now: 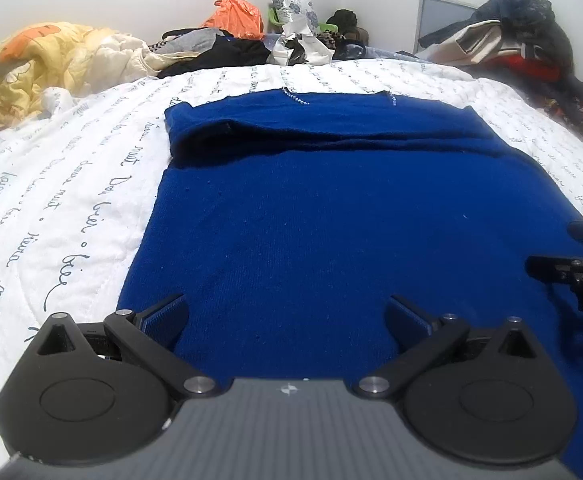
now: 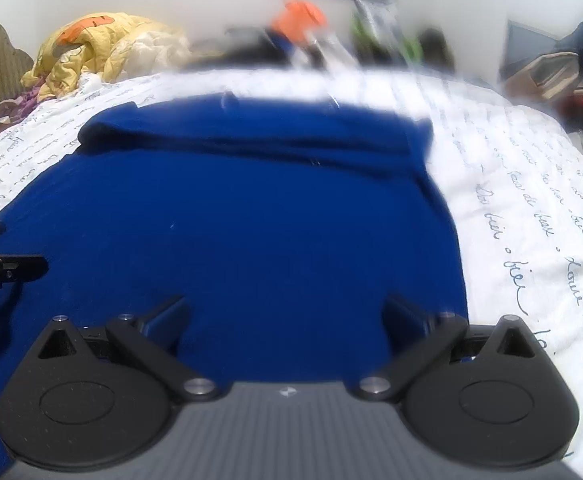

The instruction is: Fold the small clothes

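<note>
Sweater (image 1: pixel 311 208): blue, flat on bed (image 1: pixel 71 200), sleeves folded across at 12 o'clock. Left gripper (image 1: pixel 287 312) and right gripper (image 2: pixel 285 312): jaws wide apart, empty, over hem at 6 o'clock. Judged partly done; body fold remains. Clutter (image 1: pixel 251 40) beyond.

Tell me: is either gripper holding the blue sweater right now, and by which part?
Nothing is held. The left gripper and right gripper both hang open over the blue sweater, near its hem, with only flat fabric showing between the fingers.
</note>
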A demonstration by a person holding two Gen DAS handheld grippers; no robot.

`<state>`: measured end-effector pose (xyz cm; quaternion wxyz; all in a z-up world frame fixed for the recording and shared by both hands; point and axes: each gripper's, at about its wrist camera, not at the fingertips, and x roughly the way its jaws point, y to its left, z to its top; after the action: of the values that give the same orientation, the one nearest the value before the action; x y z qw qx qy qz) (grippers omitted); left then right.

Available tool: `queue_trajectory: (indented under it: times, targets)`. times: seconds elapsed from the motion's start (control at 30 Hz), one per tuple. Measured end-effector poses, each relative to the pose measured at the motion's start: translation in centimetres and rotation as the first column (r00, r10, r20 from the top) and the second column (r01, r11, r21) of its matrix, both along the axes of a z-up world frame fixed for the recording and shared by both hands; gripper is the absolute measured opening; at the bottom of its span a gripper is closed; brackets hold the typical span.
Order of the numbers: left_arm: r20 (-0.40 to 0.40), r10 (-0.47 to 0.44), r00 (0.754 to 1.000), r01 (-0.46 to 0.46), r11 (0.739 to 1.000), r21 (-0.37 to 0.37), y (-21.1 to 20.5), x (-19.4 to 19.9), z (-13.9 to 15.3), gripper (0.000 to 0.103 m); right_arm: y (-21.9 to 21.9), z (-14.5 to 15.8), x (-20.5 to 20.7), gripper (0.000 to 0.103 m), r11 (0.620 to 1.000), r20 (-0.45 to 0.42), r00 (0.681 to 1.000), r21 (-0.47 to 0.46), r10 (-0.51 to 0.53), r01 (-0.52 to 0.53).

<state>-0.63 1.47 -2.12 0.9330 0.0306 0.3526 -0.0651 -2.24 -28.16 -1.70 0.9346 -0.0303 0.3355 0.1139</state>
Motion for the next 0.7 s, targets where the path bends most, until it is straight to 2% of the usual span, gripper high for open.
queue_trajectory:
  times: [0.7]
  targets:
    - [0.005,0.018,1.0,-0.018,1.0,0.006,0.43,-0.71,0.08,0.103,-0.17,-0.1,0.39,0.103,1.0,0.0,1.0,0.004,-0.003,0.003]
